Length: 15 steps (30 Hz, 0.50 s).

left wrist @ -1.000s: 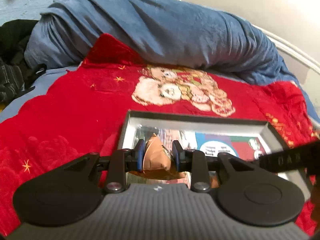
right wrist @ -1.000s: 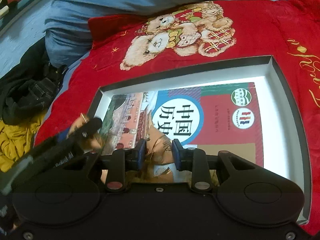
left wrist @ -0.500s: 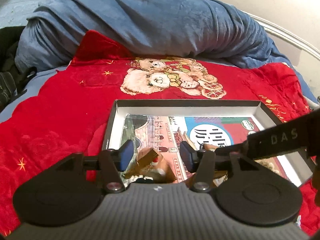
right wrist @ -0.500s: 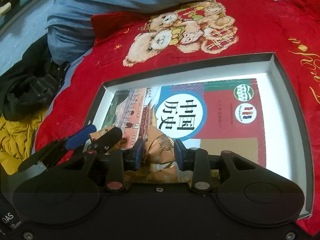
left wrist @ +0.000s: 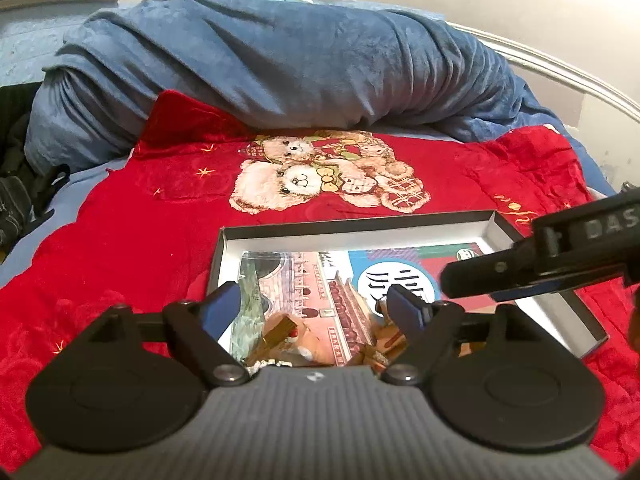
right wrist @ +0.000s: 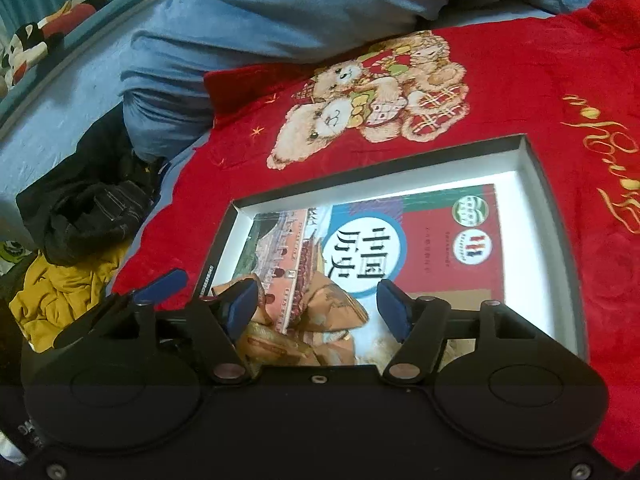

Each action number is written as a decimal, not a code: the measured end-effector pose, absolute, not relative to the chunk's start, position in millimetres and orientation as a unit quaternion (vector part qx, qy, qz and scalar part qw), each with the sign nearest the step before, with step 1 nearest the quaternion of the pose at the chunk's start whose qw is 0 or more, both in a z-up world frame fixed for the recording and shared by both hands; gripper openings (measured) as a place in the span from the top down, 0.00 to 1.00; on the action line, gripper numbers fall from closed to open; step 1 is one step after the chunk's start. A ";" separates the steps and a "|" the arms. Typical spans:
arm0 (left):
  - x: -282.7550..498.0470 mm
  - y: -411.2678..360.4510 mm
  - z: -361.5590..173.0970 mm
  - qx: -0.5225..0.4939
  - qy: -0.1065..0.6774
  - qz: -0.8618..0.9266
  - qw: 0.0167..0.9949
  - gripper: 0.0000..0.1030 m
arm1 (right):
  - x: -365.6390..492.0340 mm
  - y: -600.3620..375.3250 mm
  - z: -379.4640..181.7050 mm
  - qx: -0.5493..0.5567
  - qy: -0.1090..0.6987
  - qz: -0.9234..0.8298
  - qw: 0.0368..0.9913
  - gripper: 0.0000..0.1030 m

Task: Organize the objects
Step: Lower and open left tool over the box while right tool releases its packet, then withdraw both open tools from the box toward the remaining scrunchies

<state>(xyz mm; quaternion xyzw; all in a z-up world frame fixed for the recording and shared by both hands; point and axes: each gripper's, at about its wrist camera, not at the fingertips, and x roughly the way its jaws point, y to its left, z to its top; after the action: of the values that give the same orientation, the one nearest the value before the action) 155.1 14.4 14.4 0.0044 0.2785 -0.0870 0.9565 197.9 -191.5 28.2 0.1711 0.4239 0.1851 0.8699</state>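
A shallow white box with a dark rim [left wrist: 360, 226] [right wrist: 532, 168] lies on the red bear blanket. A history textbook [left wrist: 400, 276] [right wrist: 424, 240] lies flat in it. An orange-gold fabric item [left wrist: 288, 336] [right wrist: 316, 316] lies on the book at the box's near end. My left gripper [left wrist: 316, 306] is open and empty above the fabric. My right gripper [right wrist: 320, 304] is open and empty above the same fabric. The right gripper's finger [left wrist: 520, 268] crosses the left wrist view. The left gripper's blue pad [right wrist: 164, 284] shows in the right wrist view.
A red blanket with teddy bears [left wrist: 332, 176] [right wrist: 372, 104] covers the bed. A rolled blue blanket [left wrist: 280, 64] [right wrist: 280, 12] lies behind it. Black clothes [right wrist: 92, 204] and a yellow garment [right wrist: 68, 300] lie at the left.
Both grippers have opened and let go of the orange-gold fabric, which now lies on the book in the box. Both have drawn back and up a little.
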 end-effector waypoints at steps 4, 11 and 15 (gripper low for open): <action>144.3 8.8 18.3 0.023 0.266 -0.082 0.960 0.14 | 180.8 -204.9 34.6 0.165 0.421 0.187 0.872 0.36; 109.6 2.9 31.3 0.019 0.245 -0.102 0.964 0.10 | 145.3 -236.9 45.7 0.163 0.415 0.197 0.873 0.34; 85.1 -3.3 36.1 0.039 0.229 -0.110 0.967 0.09 | 127.3 -256.5 52.2 0.162 0.408 0.205 0.875 0.34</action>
<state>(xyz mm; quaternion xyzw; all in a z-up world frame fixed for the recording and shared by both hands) 85.1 -3.3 36.1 0.0388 0.2287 -0.1097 0.9665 127.3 -256.5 52.2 0.1621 0.4077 0.2049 0.8750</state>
